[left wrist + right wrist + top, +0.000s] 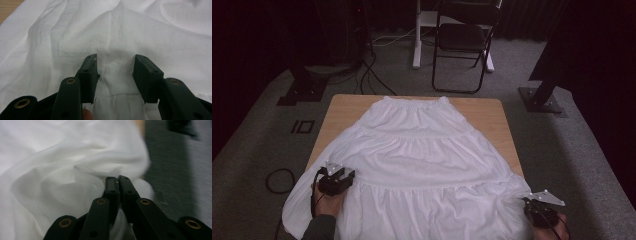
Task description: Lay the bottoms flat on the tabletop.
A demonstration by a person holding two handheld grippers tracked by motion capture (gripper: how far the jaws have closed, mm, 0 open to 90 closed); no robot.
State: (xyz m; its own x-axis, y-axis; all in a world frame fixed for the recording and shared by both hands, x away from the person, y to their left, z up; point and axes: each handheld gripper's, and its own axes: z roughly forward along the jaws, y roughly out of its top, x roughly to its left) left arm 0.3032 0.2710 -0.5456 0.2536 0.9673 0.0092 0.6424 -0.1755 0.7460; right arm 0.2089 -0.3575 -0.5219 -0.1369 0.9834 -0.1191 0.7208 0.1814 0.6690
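White skirt (pixel 422 150) spread flat across the wooden table (pixel 347 107), waistband at the far edge, hem spilling over the near side; left gripper (pixel 115 75) has its jaws apart over a fold near the hem; right gripper (pixel 118 185) is clamped on the hem's right corner; folding chair (pixel 462 40) and cables (pixel 372 75) beyond on grey carpet (pixel 562 150); no writing readable.

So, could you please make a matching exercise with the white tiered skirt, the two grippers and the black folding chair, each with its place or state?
1. white tiered skirt
2. left gripper
3. right gripper
4. black folding chair

a. jaws apart over the cloth
b. on the grey floor beyond the table
c. spread on the wooden table
d. shut on cloth

Pairs: 1-c, 2-a, 3-d, 4-b
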